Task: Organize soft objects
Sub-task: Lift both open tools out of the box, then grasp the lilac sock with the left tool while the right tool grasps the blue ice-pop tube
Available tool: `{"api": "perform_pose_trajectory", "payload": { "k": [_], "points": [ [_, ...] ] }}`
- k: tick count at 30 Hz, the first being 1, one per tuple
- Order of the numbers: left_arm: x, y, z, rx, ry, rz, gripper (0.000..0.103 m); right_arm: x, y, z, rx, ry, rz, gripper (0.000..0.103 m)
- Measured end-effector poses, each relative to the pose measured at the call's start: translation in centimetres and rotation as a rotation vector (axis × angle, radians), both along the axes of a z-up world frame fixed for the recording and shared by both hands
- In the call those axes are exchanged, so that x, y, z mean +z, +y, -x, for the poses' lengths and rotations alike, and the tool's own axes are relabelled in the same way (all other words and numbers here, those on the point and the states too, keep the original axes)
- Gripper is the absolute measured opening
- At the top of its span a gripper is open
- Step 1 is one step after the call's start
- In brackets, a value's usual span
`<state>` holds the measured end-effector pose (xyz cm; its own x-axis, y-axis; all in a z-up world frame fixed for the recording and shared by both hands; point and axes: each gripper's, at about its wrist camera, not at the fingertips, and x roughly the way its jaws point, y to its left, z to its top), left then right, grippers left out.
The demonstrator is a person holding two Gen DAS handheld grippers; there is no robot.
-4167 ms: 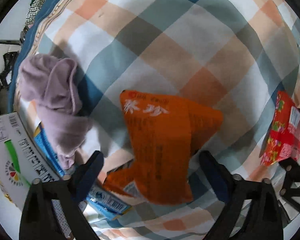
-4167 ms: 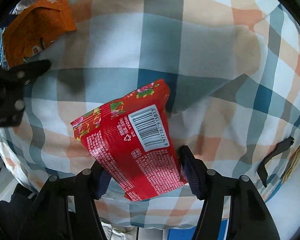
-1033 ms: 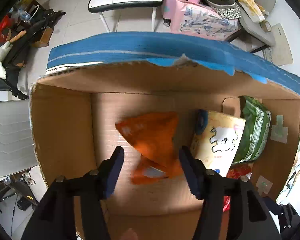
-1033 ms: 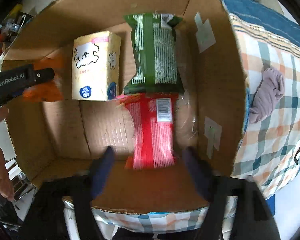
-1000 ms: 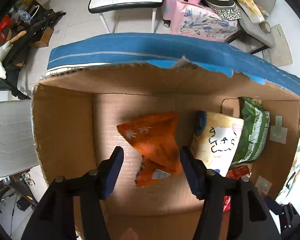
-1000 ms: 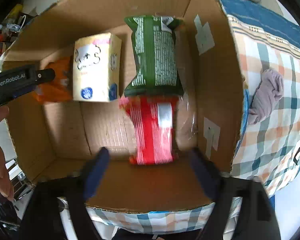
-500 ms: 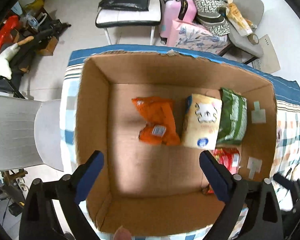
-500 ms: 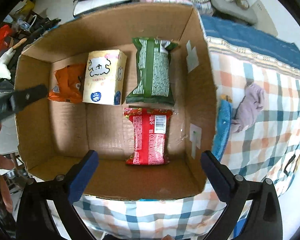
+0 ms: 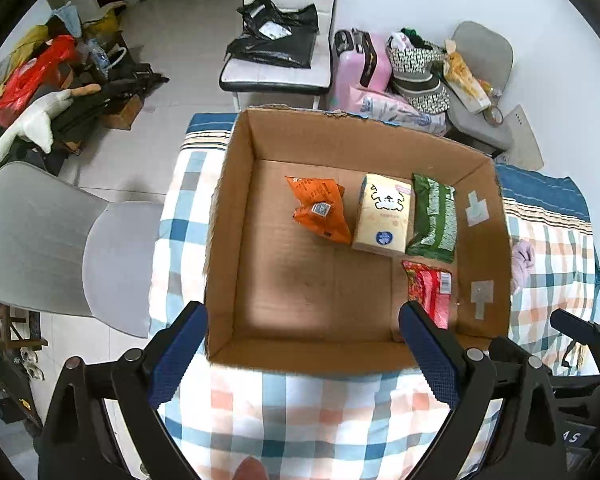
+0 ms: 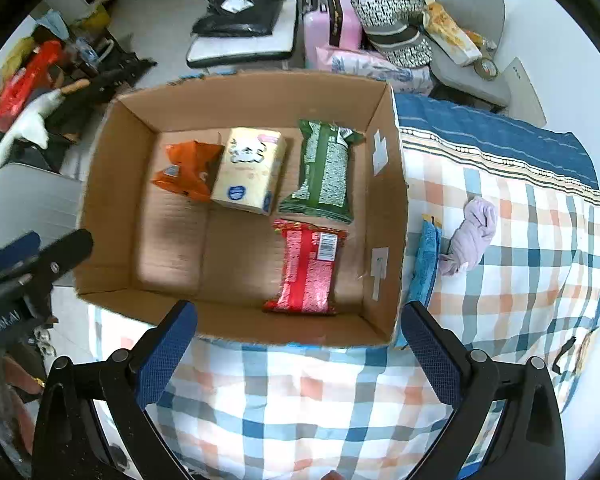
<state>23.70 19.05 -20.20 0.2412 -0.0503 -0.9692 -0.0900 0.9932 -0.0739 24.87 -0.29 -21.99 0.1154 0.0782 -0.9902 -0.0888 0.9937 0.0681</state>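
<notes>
An open cardboard box (image 9: pixel 228 216) (image 10: pixel 384 208) stands on a plaid bedspread. Inside lie an orange packet (image 9: pixel 320 210) (image 10: pixel 188 170), a cream tissue pack (image 9: pixel 382 214) (image 10: pixel 250 170), a green packet (image 9: pixel 434 218) (image 10: pixel 326 170) and a red packet (image 9: pixel 430 292) (image 10: pixel 306 270). My left gripper (image 9: pixel 302 354) is open and empty, high above the box's near wall. My right gripper (image 10: pixel 296 354) is open and empty, also above the near wall. A mauve cloth (image 10: pixel 470 240) (image 9: pixel 520 260) and a blue packet (image 10: pixel 424 264) lie on the bed right of the box.
The plaid bedspread (image 10: pixel 300 408) (image 9: pixel 300 412) spreads in front of and right of the box. A grey chair (image 9: pixel 60 248) stands left of the bed. Beyond the box are a white chair (image 9: pixel 284 60), a pink suitcase (image 9: pixel 360 68) and floor clutter (image 9: pixel 60 84).
Both grippers let go of their packets into the box, opened wide and rose up and back. The orange and red packets now lie on the box floor.
</notes>
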Motion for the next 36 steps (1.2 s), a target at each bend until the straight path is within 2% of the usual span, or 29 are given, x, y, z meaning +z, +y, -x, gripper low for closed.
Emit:
{"api": "perform_pose_trajectory", "payload": {
  "k": [7, 9, 13, 14, 17, 20, 24, 28, 30, 31, 33, 36],
  "points": [
    [2.3, -2.5, 3.3, 0.008, -0.056, -0.023, 0.098, 2.8, -2.7, 2.8, -0.04, -0.077, -0.1, 0.103],
    [2.9, -4.3, 4.0, -0.007, -0.081, -0.037, 0.098, 3.4, -4.9, 3.7, -0.068, -0.108, -0.132, 0.103],
    [2.8, -9.5, 4.6, -0.069, -0.102, -0.125, 0.098, 2.7, -11.4, 4.9, -0.179, -0.108, -0.155, 0.103],
    [2.5, -10.7, 4.5, -0.08, -0.097, -0.149, 0.098, 1.9, -13.4, 4.9, -0.22, -0.08, -0.145, 0.103],
    [0.8, -13.8, 3.9, -0.099, -0.079, -0.208, 0.098, -2.1, -19.1, 4.3, -0.342, 0.007, -0.211, 0.103],
    [-1.5, -15.5, 2.8, -0.101, -0.052, -0.286, 0.098, -6.6, -21.9, 2.9, -0.392, 0.057, -0.207, 0.101],
    [-5.2, -16.5, 1.5, -0.088, 0.015, -0.335, 0.098, -12.1, -22.0, 0.8, -0.4, 0.144, -0.26, 0.087],
    [-7.2, -16.8, 0.8, -0.084, 0.057, -0.37, 0.098, -16.6, -20.5, -0.9, -0.385, 0.209, -0.255, 0.083],
    [-7.7, -17.0, 0.5, -0.083, 0.067, -0.386, 0.098, -18.7, -19.8, -1.4, -0.376, 0.255, -0.27, 0.063],
    [-7.8, -17.1, 0.4, -0.084, 0.07, -0.392, 0.098, -19.5, -19.6, -1.6, -0.369, 0.276, -0.26, 0.058],
    [-7.6, -17.5, 0.2, -0.093, 0.074, -0.4, 0.098, -20.2, -19.5, -1.5, -0.358, 0.285, -0.238, 0.032],
    [-6.7, -18.8, -0.3, -0.12, 0.053, -0.399, 0.098, -19.8, -20.5, -0.9, -0.355, 0.277, -0.235, 0.023]
  ]
}}
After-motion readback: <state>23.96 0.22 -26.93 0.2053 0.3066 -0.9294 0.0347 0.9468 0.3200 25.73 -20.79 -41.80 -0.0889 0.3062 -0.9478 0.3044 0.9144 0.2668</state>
